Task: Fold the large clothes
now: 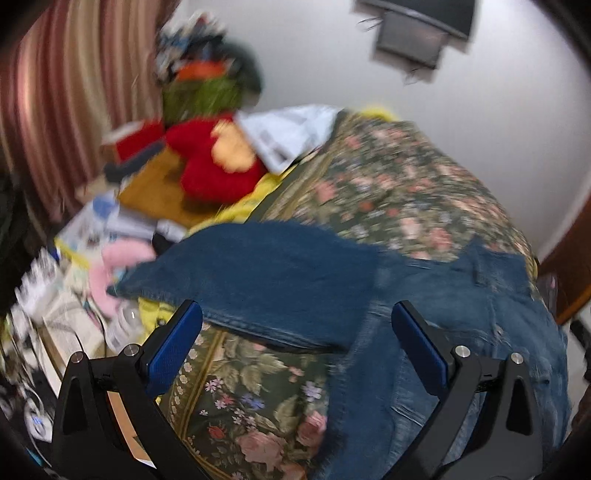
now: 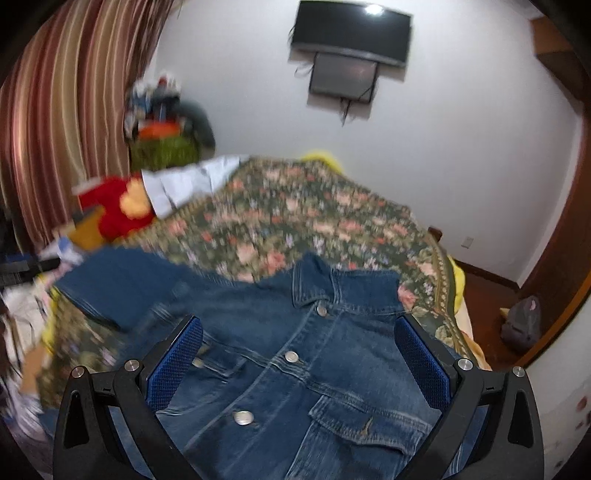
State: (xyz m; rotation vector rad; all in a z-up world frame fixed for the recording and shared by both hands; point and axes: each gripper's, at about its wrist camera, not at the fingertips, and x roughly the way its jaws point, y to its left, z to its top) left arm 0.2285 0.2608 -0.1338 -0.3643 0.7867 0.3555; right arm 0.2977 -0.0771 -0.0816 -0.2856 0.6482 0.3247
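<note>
A blue denim jacket (image 2: 295, 369) lies front up on the floral bedspread (image 2: 295, 214), collar toward the far wall, metal buttons showing. One sleeve (image 1: 258, 273) stretches out to the left across the bed. My left gripper (image 1: 295, 317) is open and empty above the sleeve and the jacket's side (image 1: 461, 332). My right gripper (image 2: 297, 328) is open and empty above the jacket's chest, just below the collar. Both views are blurred by motion.
A red plush toy (image 1: 214, 162) and a white garment (image 2: 184, 181) lie at the bed's far left. Cluttered papers and boxes (image 1: 74, 277) sit left of the bed. A striped curtain (image 2: 66, 110) hangs left. A TV (image 2: 351, 33) is on the far wall. A dark bag (image 2: 522, 325) sits on the floor right.
</note>
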